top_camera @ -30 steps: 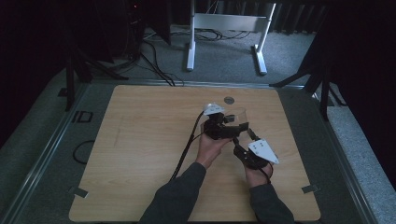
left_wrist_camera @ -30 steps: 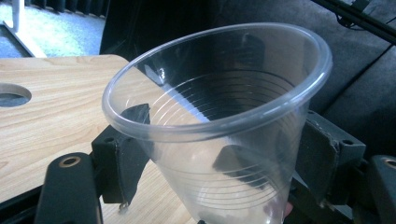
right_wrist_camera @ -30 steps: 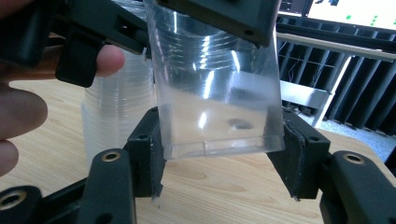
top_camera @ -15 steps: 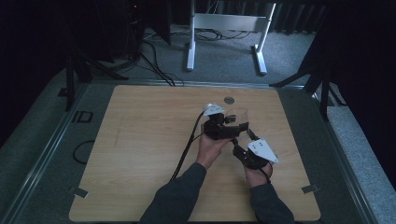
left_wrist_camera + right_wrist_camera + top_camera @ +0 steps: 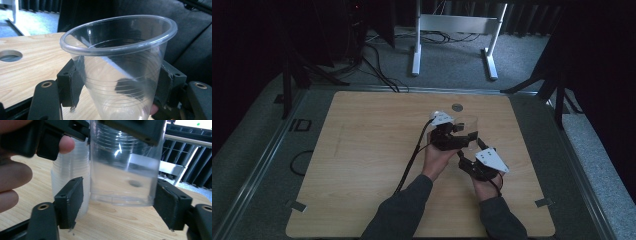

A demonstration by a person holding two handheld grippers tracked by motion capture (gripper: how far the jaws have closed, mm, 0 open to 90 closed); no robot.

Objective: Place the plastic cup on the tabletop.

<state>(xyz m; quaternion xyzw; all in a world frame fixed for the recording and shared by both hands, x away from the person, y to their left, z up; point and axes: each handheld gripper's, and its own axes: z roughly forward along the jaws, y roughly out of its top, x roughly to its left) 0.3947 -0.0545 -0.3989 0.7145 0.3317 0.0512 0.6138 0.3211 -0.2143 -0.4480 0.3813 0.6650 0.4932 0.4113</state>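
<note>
The clear plastic cup (image 5: 117, 72) sits upright between the fingers (image 5: 68, 86) of the left gripper (image 5: 455, 136), which have just been closing and now press on its ribbed wall from both sides, below the rim. In the high view it is over the middle of the tabletop (image 5: 362, 165), a little toward the far edge.

In the right gripper view the cup's base (image 5: 123, 195) hangs just above the wood, between the right gripper's (image 5: 466, 161) fingers (image 5: 70, 202). These have just been opening and now stand released, a gap showing on each side of the cup.

Just beside the cup, on its left in that view, a stack of clear cups (image 5: 71, 177) stands on the tabletop, partly behind the right gripper's near finger and the person's left hand (image 5: 15, 172), whose fingertips crowd the upper left.

Farther off, a round hole (image 5: 456, 107) lies in the tabletop near its far edge. Beyond it a white stand (image 5: 452, 35) rests on grey carpet, with dark cables (image 5: 377, 65) trailing at the left.
</note>
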